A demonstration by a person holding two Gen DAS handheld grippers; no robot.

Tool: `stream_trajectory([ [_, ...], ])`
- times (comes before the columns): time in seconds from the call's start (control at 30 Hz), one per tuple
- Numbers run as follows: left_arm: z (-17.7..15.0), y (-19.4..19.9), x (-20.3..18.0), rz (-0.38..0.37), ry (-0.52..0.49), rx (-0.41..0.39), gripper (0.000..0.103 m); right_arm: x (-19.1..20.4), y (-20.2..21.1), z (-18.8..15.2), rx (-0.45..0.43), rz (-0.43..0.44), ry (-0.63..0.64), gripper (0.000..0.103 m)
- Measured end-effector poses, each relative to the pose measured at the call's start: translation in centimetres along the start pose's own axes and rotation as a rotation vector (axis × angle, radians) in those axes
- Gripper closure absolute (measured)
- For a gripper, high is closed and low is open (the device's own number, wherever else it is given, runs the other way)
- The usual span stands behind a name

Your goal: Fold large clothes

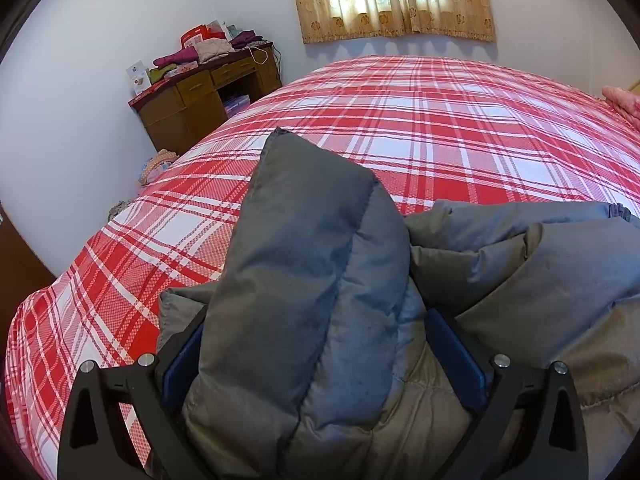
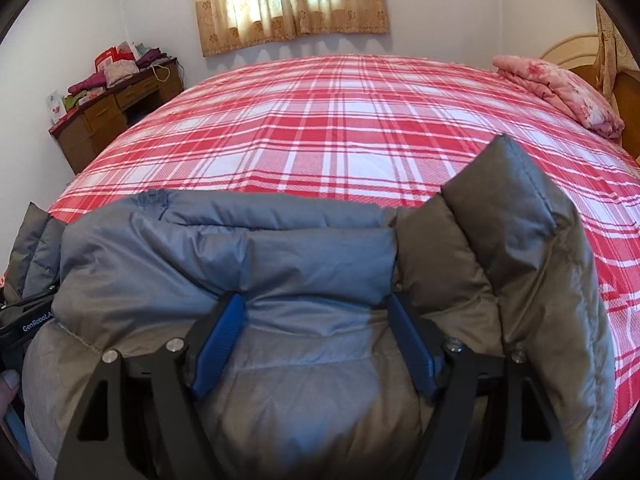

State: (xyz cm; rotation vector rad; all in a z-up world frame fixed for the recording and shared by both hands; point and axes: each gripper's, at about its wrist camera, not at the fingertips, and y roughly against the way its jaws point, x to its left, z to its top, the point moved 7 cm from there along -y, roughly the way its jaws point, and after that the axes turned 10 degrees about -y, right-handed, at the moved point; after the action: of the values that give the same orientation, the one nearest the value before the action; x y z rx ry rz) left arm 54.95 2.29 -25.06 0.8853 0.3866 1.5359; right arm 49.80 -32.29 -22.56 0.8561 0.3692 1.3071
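A: We found the grey puffer jacket bunched at the near edge of the bed, on the red-and-white plaid cover. What did we record of the left tool?

B: In the left wrist view its blue pads stood on either side of a thick fold of the jacket, which rose between them and stood up above the bedding. The padding filled the gap and pressed against both pads, so we read that tool as gripping the jacket.

A: And the right tool?

B: Its jaws were set wide around a quilted roll of the same jacket. In the right wrist view the fabric puckered where each blue pad met it, so we counted that as a grip too. To the right of it, another padded part of the jacket stood up in a peak.

A: Was the person in view?

B: Only a fingertip at the left edge of the right wrist view, beside the black body of the left tool with white lettering on it.

A: What else did we note?

B: A pink flowered quilt lay folded at the far right corner of the bed, by the headboard. A brown wooden table piled with folded clothes stood against the left wall, well apart from the jacket. A beige curtain covered the window behind the bed.
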Motion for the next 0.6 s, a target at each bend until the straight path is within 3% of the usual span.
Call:
stream_trajectory([
  [0.6, -0.05, -0.15, -0.09, 0.001, -0.003, 0.006, 0.001, 0.09, -0.63, -0.29, 0.025, -0.034, 0.021, 0.023],
])
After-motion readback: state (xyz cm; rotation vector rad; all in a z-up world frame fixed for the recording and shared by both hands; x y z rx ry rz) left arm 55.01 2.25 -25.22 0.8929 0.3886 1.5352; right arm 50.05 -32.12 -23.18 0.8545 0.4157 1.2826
